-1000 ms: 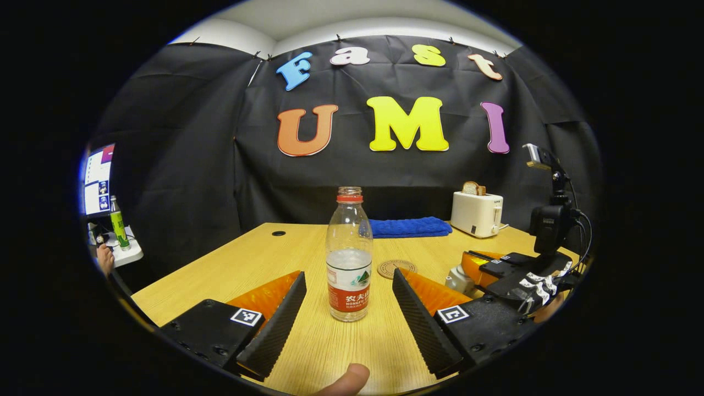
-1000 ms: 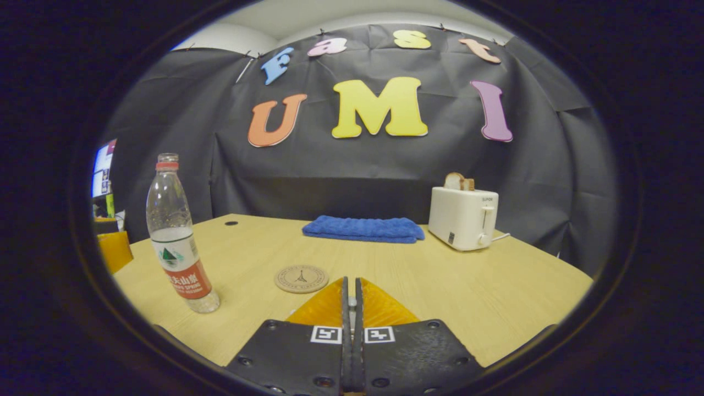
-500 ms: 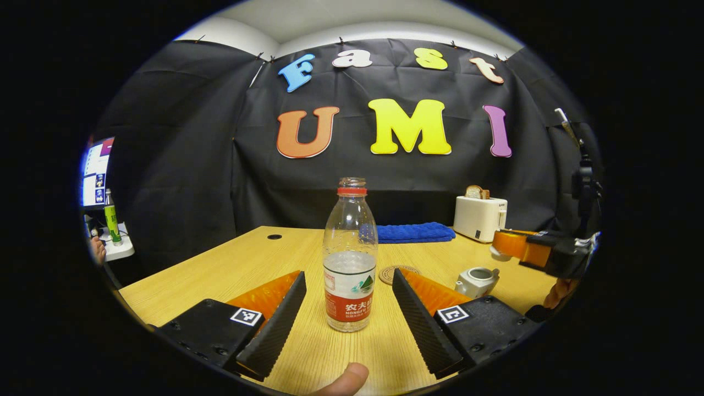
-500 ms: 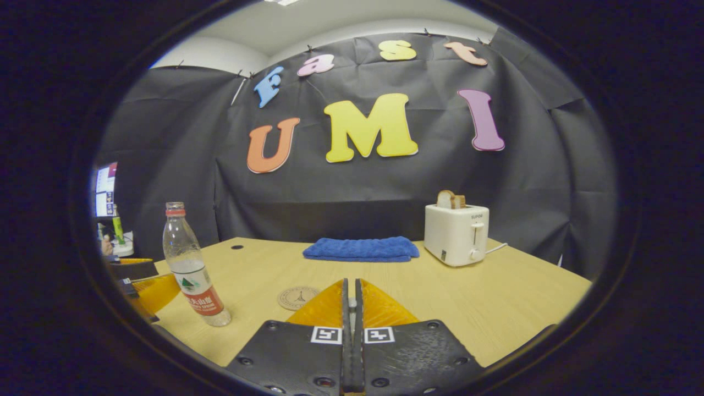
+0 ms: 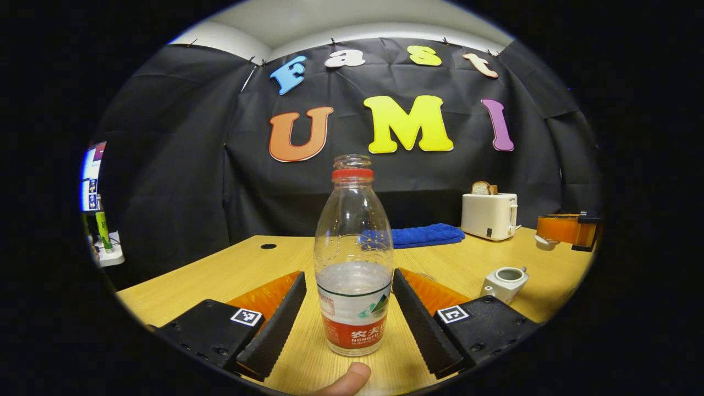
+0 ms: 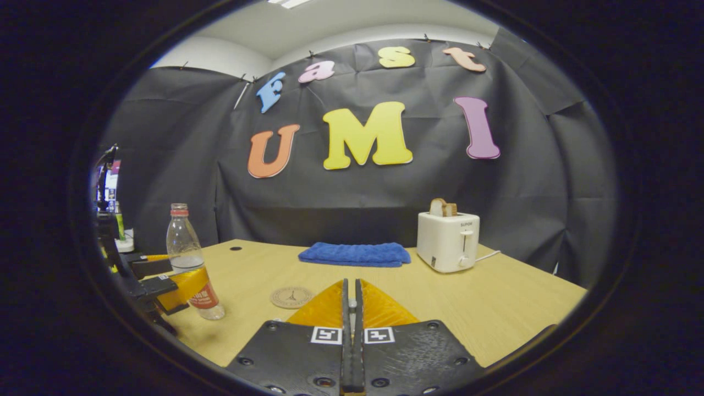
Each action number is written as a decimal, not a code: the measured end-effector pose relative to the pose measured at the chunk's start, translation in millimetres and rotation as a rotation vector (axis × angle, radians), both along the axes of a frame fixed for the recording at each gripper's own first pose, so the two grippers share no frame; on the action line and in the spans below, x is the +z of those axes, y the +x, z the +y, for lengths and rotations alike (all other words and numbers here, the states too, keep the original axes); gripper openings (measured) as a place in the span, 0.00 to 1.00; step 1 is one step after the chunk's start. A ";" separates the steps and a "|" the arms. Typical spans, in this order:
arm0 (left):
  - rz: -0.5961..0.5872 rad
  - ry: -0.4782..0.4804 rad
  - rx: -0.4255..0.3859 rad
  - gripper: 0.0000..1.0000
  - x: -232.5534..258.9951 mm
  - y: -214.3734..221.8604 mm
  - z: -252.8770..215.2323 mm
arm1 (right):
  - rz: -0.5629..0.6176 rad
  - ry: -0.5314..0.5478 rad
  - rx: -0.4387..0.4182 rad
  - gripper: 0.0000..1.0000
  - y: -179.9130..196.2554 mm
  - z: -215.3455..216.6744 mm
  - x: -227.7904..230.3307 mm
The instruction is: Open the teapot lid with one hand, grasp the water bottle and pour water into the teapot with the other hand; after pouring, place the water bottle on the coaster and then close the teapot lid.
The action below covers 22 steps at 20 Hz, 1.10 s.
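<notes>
A clear water bottle point(image 5: 352, 258) with a red label and no cap stands on the wooden table, part full. My left gripper point(image 5: 348, 272) is open, one finger on each side of the bottle's lower half. The small white teapot point(image 5: 505, 280) sits to the right with its mouth uncovered. Farther right, my right gripper point(image 5: 566, 230) hangs above the table with the white lid point(image 5: 543, 242) under it. In the right gripper view, the right gripper point(image 6: 352, 283) is shut on a small white piece. The round coaster point(image 6: 291, 297) lies just ahead, with the bottle point(image 6: 190, 264) and left gripper point(image 6: 165, 275) at left.
A white toaster point(image 6: 448, 242) with bread stands at the back right. A folded blue towel point(image 6: 355, 254) lies at the back middle. A monitor and a green bottle point(image 5: 102, 228) are off the table's left side. A thumb point(image 5: 346, 379) shows at the bottom of the left gripper view.
My left gripper has moved forward, so the bottle now stands between its fingers. My right gripper has risen and drawn away from the teapot with the lid.
</notes>
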<state>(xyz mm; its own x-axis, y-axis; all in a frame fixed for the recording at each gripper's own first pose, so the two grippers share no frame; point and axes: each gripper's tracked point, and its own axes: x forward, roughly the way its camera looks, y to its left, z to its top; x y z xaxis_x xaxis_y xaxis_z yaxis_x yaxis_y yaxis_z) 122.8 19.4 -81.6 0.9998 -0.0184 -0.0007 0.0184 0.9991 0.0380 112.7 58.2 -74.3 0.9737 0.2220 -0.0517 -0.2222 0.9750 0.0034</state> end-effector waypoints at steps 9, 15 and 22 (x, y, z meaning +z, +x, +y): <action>0.042 0.118 0.016 0.76 9.3 -11.4 -4.8 | 0.011 -0.008 -0.013 0.00 -5.0 -23.4 -3.3; 0.044 0.379 0.052 0.76 34.9 -20.9 -19.1 | -0.010 -0.024 -0.042 0.00 -17.5 -54.4 4.9; 0.081 0.752 0.055 0.75 36.1 -27.0 -39.2 | -0.019 0.005 -0.042 0.00 -24.5 -75.5 15.3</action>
